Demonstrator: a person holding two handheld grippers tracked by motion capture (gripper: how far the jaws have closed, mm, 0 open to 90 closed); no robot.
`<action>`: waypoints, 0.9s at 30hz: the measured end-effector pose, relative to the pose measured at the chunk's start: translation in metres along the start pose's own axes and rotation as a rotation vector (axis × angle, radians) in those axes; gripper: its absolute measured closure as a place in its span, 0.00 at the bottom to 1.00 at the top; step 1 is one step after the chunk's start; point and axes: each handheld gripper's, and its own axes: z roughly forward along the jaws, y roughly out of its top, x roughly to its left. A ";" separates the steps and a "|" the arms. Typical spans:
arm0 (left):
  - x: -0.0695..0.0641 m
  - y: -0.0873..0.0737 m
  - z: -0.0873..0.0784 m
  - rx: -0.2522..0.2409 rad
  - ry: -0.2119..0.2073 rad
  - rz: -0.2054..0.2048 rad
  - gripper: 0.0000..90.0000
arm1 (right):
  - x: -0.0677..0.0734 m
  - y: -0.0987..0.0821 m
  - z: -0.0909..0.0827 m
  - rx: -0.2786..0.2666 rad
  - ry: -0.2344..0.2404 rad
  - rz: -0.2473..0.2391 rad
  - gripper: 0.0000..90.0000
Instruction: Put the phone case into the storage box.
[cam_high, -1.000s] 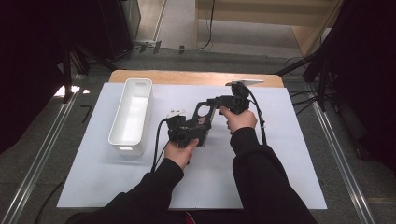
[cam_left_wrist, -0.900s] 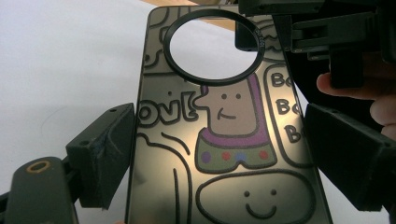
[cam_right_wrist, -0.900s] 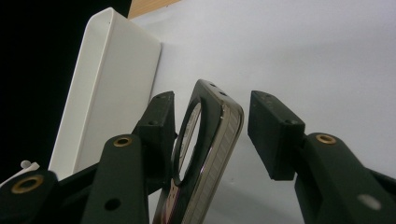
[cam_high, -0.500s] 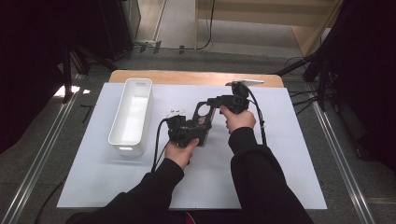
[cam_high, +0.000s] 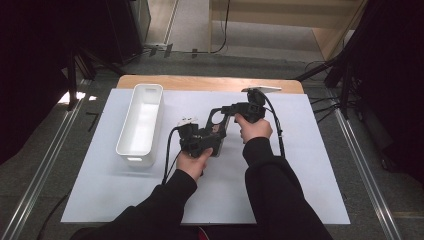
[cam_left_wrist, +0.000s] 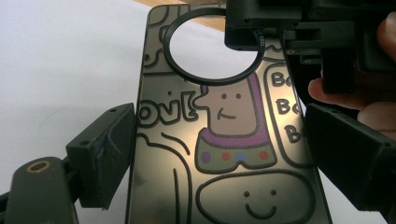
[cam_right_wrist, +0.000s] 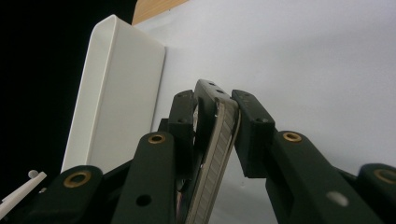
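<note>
Since the earlier frame, the right gripper (cam_high: 231, 109) had been closing its fingers (cam_right_wrist: 250, 130) onto the edge of the cartoon-printed phone case (cam_left_wrist: 224, 135). The left gripper (cam_high: 212, 136) clamped the case's 2 sides, above the white-covered surface (cam_high: 300, 165). A white bin (cam_high: 141, 122) sat left; dark room around.

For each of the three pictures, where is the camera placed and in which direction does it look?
High view: above the person's side, looking forward and down at the table; both forearms, left gripper, right gripper.
Left gripper view: on the left gripper, along the cartoon-printed card.
Right gripper view: on the right gripper, its jaws having just been closing on the card's edge; white bin behind.
Shared: the card appears in both gripper views.
</note>
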 end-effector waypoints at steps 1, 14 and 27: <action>0.000 0.000 0.000 -0.002 0.000 -0.001 0.13 | 0.000 0.000 0.000 0.001 0.004 0.003 0.78; 0.000 0.000 0.001 -0.001 -0.005 -0.016 0.13 | 0.001 0.002 0.000 0.003 0.015 0.011 0.81; 0.001 -0.001 0.000 -0.018 -0.026 -0.049 0.13 | 0.012 0.006 -0.001 0.011 0.012 -0.013 0.83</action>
